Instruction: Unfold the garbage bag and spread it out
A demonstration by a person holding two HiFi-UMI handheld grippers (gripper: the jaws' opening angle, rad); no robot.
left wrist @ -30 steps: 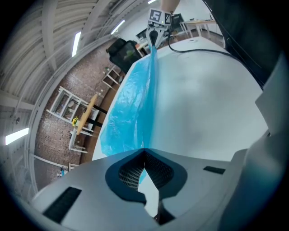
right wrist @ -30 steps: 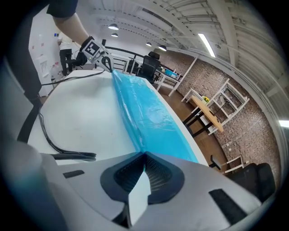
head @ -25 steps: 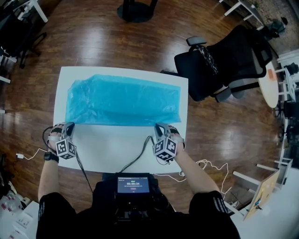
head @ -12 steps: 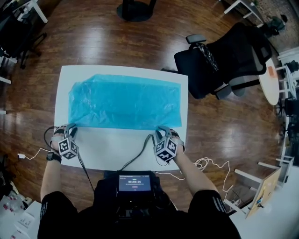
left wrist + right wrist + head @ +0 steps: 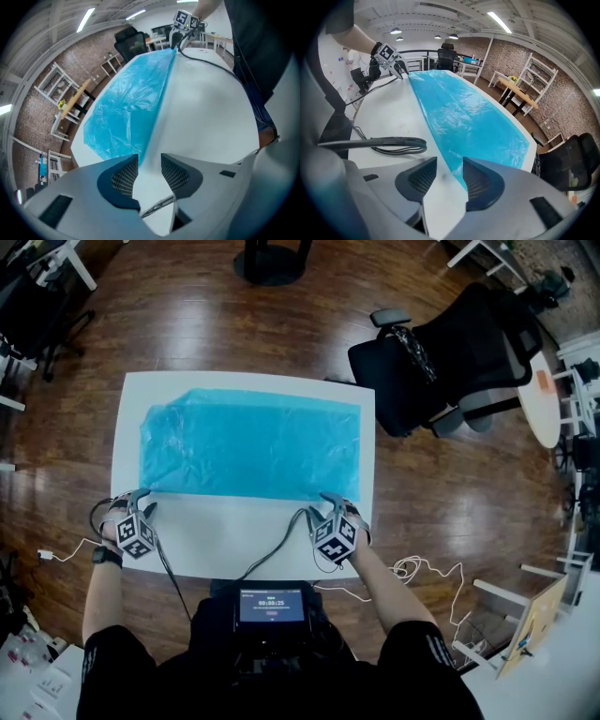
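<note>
Left tool (image 5: pixel 143 506), right tool (image 5: pixel 327 503), opening, bag (image 5: pixel 248 442) corners loose at tips

Garbage bag (image 5: pixel 248 442) on table (image 5: pixel 225 526), chair (image 5: pixel 441 362) behind right

A white rectangular table (image 5: pixel 244 538) carries a blue garbage bag (image 5: pixel 248 442), which lies flat and spread out, lightly wrinkled, over the far half of the surface. The bag reaches almost from the left edge to the right edge, with a narrow bare strip along the far edge. The near half is bare apart from a black cable (image 5: pixel 278 547) running to the near edge.
</note>
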